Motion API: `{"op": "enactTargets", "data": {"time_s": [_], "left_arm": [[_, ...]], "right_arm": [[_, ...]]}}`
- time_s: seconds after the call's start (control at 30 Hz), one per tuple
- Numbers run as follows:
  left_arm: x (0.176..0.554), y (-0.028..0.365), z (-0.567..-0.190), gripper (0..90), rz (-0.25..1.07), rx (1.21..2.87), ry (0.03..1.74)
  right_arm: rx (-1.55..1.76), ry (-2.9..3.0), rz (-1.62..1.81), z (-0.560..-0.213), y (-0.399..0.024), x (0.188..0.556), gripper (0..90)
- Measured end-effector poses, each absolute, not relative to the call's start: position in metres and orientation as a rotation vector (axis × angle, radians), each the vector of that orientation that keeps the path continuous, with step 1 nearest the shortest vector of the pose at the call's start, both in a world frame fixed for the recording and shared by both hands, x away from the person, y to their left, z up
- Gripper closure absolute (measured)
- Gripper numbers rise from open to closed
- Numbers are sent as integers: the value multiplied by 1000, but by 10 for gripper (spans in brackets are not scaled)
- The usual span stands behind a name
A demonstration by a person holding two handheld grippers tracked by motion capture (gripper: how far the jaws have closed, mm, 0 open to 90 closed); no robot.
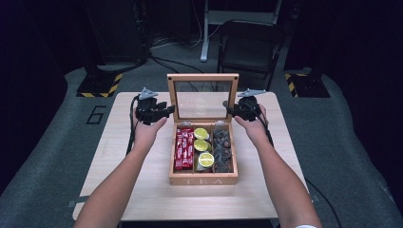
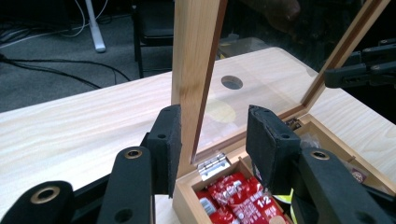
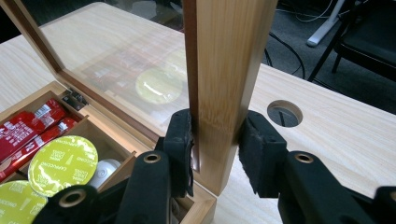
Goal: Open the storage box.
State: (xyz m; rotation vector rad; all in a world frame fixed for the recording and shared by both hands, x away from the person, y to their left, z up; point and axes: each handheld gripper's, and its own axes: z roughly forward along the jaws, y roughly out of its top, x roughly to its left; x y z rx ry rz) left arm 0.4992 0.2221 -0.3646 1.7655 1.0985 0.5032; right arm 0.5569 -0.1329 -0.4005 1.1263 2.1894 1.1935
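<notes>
- Lid point(image 1: 203, 78) of our wooden tea box point(image 1: 203, 179) stands upright at mid-table, glass pane facing us.
- Our right gripper point(image 3: 215, 140) clamps the lid's right frame post.
- Our left gripper point(image 2: 212, 135) straddles the left post, jaws parted; one pad touches, the other stands clear.

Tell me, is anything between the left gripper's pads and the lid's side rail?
Nothing visible. The lid rail stands inside the left gripper: one pad lies against its outer face, the other stands apart on the glass side with only air between.
</notes>
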Motion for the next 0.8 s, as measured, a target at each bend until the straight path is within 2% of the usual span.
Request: {"op": "enactTargets", "data": {"time_s": [0.8], "left_arm": [[462, 231, -384, 534, 470, 1811, 1048]], "right_arm": [[1164, 2195, 1175, -400, -131, 567, 649]]}}
